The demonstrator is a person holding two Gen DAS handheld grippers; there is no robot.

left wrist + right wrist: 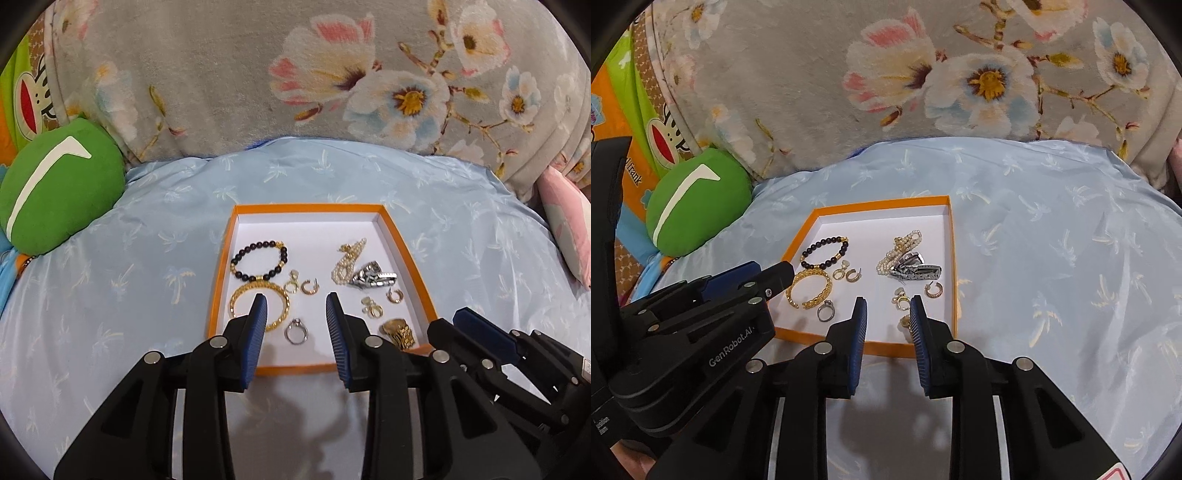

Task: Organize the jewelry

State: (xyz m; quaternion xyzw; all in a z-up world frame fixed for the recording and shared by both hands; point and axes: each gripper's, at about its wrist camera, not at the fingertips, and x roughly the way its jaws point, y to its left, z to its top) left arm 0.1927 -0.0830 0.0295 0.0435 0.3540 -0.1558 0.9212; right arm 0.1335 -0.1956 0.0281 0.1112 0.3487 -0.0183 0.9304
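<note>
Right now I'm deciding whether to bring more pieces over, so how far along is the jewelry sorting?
Looks nearly done: the beaded bracelet, gold bangle, silver ring, earrings, pearl strand and watches all lie in the orange tray. Nothing is in hand: the left gripper and right gripper are open and empty. No loose jewelry shows on the blue cloth.

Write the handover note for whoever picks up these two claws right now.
Left claw: open, nothing between its pads, over the near left of the orange tray.
Right claw: open, empty, over the tray's near right.
In the tray, left group: black bead bracelet, gold bangle, silver ring, two gold earrings.
Right group: pearl strand, silver watch, more gold earrings, gold watch.
Done: all jewelry visible sits in the tray.
Left: pearl strand and silver watch overlap; separate if wanted.
</note>
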